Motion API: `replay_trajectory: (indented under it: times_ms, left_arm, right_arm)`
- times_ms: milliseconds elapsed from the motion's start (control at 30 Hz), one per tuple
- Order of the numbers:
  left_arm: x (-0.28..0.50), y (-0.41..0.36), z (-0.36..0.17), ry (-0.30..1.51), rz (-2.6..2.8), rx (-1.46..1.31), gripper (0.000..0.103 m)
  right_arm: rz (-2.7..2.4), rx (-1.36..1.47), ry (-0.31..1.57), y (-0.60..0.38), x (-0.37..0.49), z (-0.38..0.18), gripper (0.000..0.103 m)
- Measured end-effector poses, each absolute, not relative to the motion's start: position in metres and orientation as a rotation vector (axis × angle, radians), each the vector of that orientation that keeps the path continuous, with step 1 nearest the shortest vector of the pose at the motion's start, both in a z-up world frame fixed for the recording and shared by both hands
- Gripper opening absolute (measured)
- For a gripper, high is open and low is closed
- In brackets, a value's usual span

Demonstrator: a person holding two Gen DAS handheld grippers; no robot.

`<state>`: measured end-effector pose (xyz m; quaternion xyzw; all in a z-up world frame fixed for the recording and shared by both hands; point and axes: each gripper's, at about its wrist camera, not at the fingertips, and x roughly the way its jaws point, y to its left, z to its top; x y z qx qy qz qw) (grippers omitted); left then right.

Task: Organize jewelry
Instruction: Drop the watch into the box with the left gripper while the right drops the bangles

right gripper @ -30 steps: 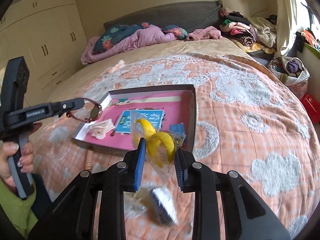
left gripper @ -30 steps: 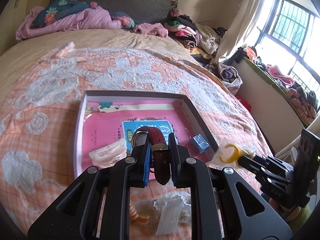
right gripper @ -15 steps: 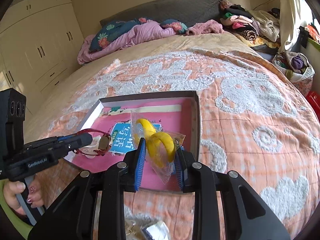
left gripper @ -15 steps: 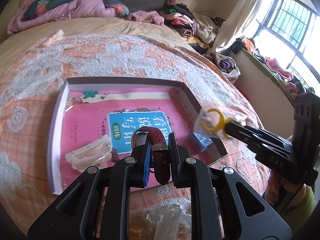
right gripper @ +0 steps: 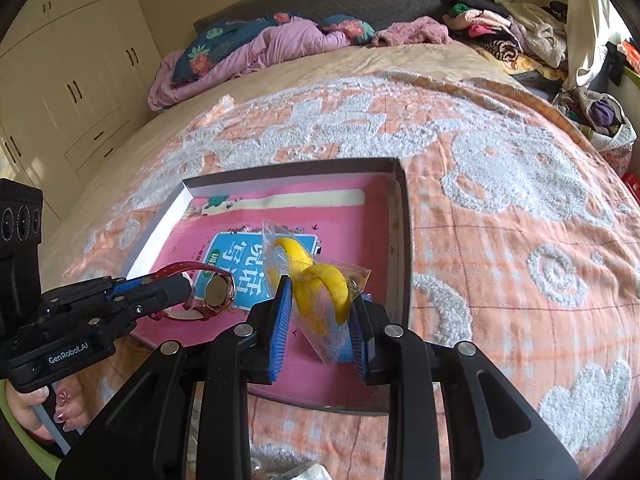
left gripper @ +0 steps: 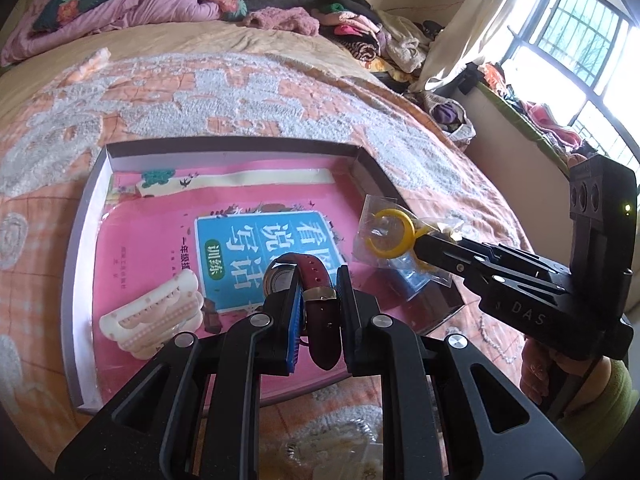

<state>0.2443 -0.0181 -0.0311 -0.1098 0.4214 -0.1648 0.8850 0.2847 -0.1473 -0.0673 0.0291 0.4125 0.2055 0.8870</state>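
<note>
At the far left of the shallow box [left gripper: 86, 216] on the bedspread [left gripper: 280, 92], a cream hair clip [left gripper: 154, 318] lies on the pink booklet [left gripper: 160, 232] that lines the bottom. Next to it, the left gripper [left gripper: 318, 300] is clamped on the strap of a red watch [left gripper: 316, 280], the dial hanging forward over the booklet's blue label. The watch hangs by one strap only, so I judge it could swing or flip when let go and land face down or on the clip. Further right, the right gripper [right gripper: 320, 312] pinches a clear bag holding yellow rings [right gripper: 316, 280], also above the box, near its right wall. The film is slick and crumpled, so the bag may cling to a pad on release, or catch the wall and tip out onto the bedspread. The two grippers hover close together, and a careless lowering could knock one load into the other.
</note>
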Motion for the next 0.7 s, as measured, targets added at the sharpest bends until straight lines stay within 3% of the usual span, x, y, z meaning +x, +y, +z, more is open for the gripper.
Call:
replay_trajectory:
  times_ms: [433,700]
  left_arm:
    - [0.244,-0.009,-0.042,0.899,-0.31,-0.244,0.01]
    - [0.242,0.0,-0.037,0.883,-0.284,-0.258,0.019]
  right_arm:
    - [0.414,0.053,0.886,-0.14,0.291,-0.079,0.028]
    - [0.392,0.081,0.853,-0.152,0.28,-0.071,0.054]
